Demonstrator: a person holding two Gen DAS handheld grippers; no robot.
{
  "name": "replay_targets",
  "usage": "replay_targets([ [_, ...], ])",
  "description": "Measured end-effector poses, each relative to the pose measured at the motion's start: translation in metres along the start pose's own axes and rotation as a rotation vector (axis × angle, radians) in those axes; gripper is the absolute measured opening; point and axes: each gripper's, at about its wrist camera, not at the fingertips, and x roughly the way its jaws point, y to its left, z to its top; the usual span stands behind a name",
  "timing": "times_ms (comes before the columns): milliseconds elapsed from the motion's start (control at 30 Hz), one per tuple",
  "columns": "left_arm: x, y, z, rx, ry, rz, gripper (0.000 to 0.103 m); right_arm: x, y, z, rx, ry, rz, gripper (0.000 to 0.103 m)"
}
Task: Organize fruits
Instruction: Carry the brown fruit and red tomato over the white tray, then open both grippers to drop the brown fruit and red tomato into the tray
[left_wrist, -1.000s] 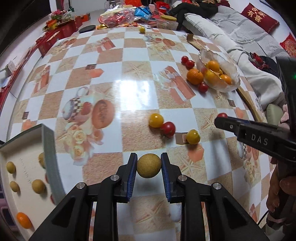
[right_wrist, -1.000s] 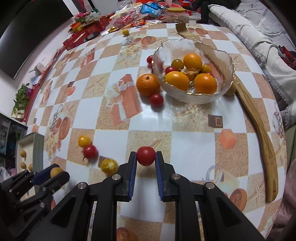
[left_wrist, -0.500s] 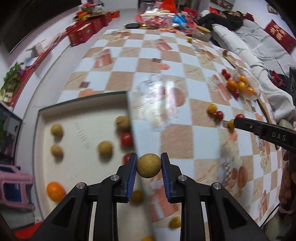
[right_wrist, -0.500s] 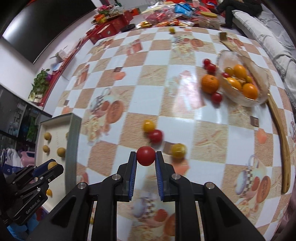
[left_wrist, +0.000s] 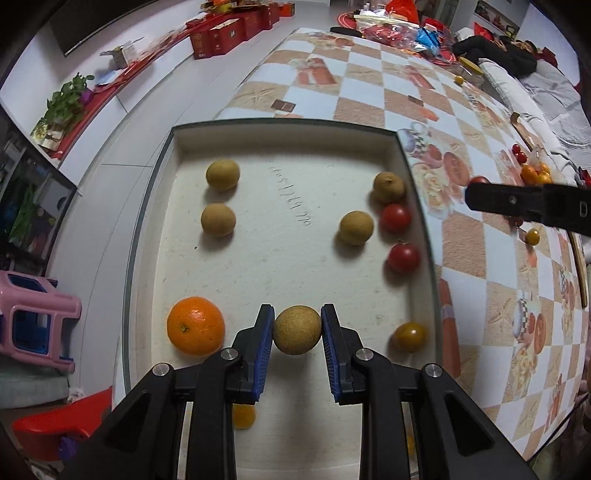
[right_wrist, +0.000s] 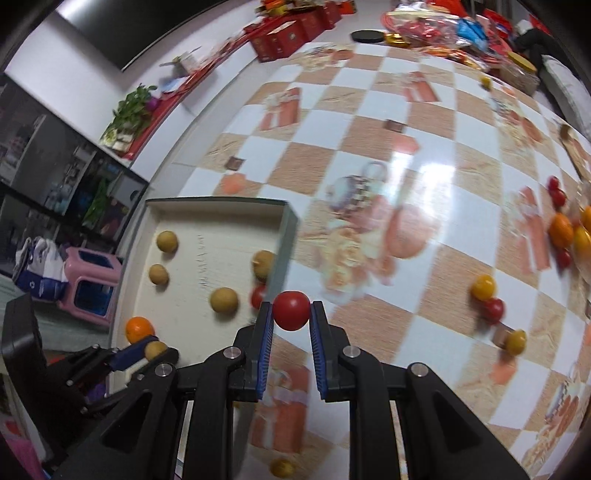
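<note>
Checkered table (right_wrist: 369, 155); left gripper (left_wrist: 297, 330) pinches longan (left_wrist: 297, 329) over tray (left_wrist: 280, 127); right gripper (right_wrist: 291, 310) pinches tomato (right_wrist: 291, 309).

Your left gripper (left_wrist: 297, 329) and right gripper (right_wrist: 291, 310) look alike: glossy black angular linkage arms, a round silver screw at each pivot, and ribbed blue pads (left_wrist: 264, 350) lining the inner finger faces. White lettering marks the right one's side.

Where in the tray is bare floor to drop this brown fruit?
The tray's middle strip is bare, between the two brown fruits at left and the brown fruit at right. The right wall is crowded with red tomatoes; the orange fills the near-left.
</note>
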Motion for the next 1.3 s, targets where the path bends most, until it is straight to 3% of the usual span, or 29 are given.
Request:
replay_targets([
  [300, 0.016, 0.009, -0.006, -0.003, 0.025, -0.006, 0.027, 0.048, 0.053, 0.033, -0.099, 0.071, 0.017, 0.022],
  [733, 0.019, 0.01, -0.011, 0.027, 0.025, -0.004, 0.028, 0.099, 0.084, 0.045, -0.236, 0.155, -0.086, 0.024],
  [767, 0.019, 0.008, -0.012, 0.028, 0.026, -0.003, 0.028, 0.099, 0.087, 0.045, -0.247, 0.153, -0.088, 0.026],
  [867, 0.018, 0.006, -0.01, 0.04, 0.034, -0.002, 0.032, 0.101, 0.094, 0.046, -0.26, 0.172, -0.048, 0.05],
  [900, 0.019, 0.004, -0.009, 0.039, 0.041, -0.008, 0.054, 0.103, 0.098, 0.046, -0.267, 0.179, -0.042, 0.061],
  [967, 0.014, 0.003, -0.01, 0.027, 0.033, -0.014, 0.077, 0.104, 0.101, 0.046, -0.27, 0.18, -0.055, 0.063],
  [1067, 0.007, -0.002, -0.011, 0.047, 0.018, -0.004, 0.077, 0.1, 0.099, 0.049, -0.241, 0.173, -0.031, 0.064],
  [1200, 0.01, -0.004, -0.011, 0.046, 0.043, -0.002, 0.077, 0.087, 0.096, 0.049, -0.23, 0.158, -0.017, 0.079],
  [1300, 0.01, -0.006, -0.012, 0.046, 0.063, 0.004, 0.077, 0.075, 0.097, 0.048, -0.22, 0.143, -0.001, 0.081],
])
